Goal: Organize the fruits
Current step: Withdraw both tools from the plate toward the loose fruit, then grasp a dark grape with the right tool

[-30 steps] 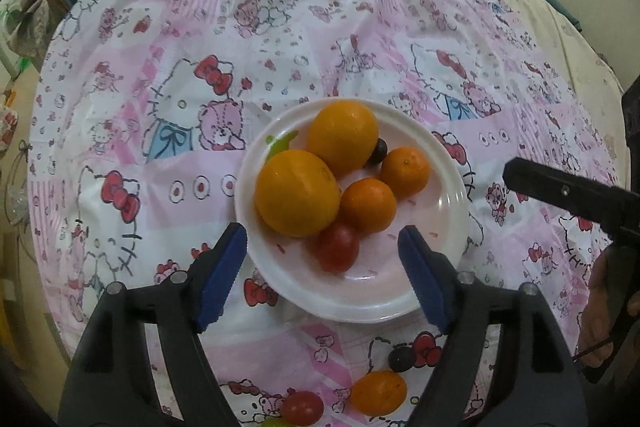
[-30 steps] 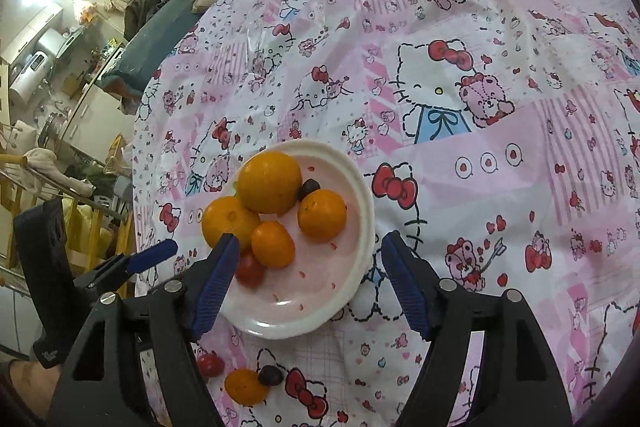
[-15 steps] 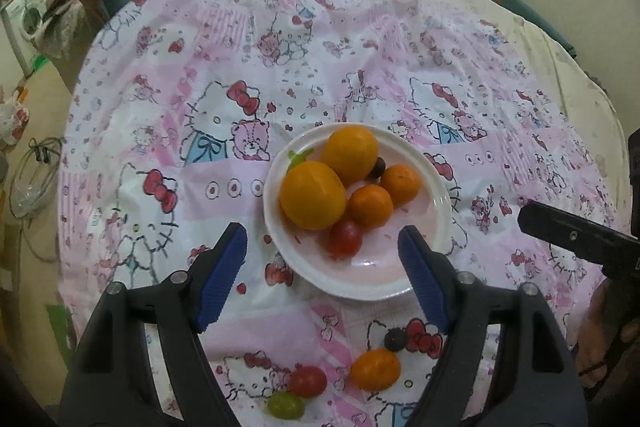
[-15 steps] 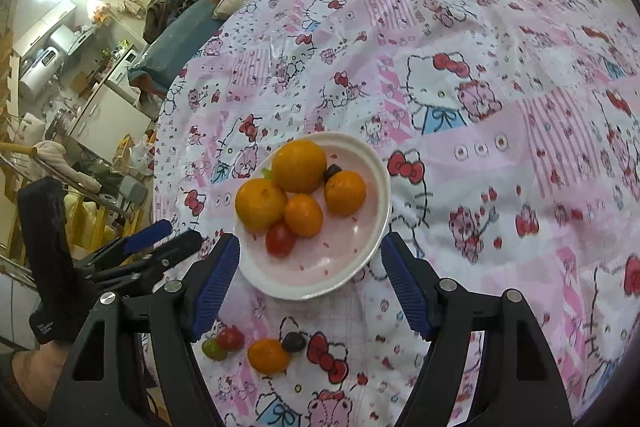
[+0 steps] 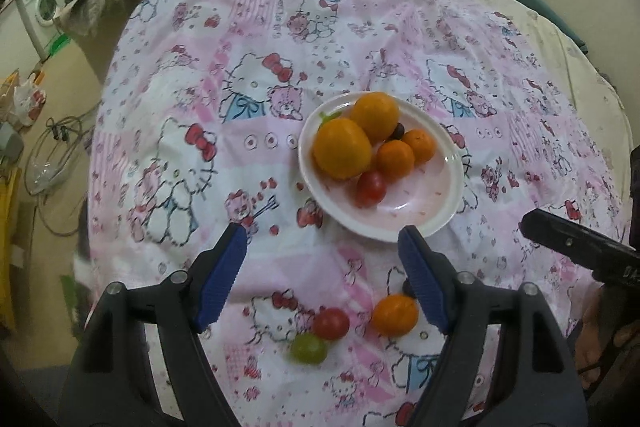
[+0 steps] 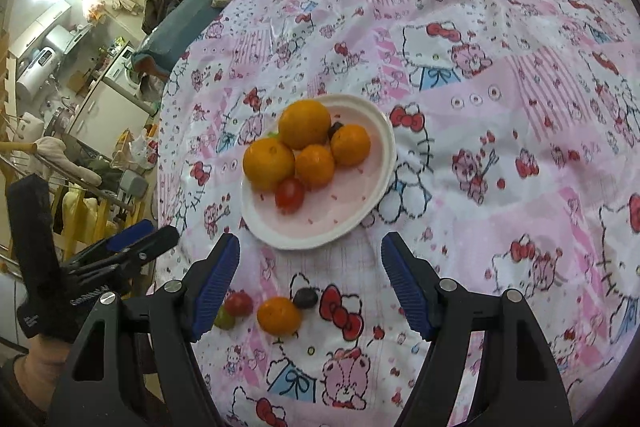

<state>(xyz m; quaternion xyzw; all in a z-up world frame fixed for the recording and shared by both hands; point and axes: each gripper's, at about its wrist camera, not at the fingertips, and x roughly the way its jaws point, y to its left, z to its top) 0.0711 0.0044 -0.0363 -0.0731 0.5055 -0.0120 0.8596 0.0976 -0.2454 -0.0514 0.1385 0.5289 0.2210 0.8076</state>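
Overhead, left gripper (image 5: 322, 275) and right gripper (image 6: 310, 283) gape empty; plate (image 5: 432, 223) holds oranges, possibly grape.

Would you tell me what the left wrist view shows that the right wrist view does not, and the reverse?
Only the left wrist view shows a washing machine and floor cables. Only the right wrist view shows kitchen cabinets and the dark grape on the cloth in full. Both show the white plate of oranges, plus a loose orange, red tomato and green fruit.
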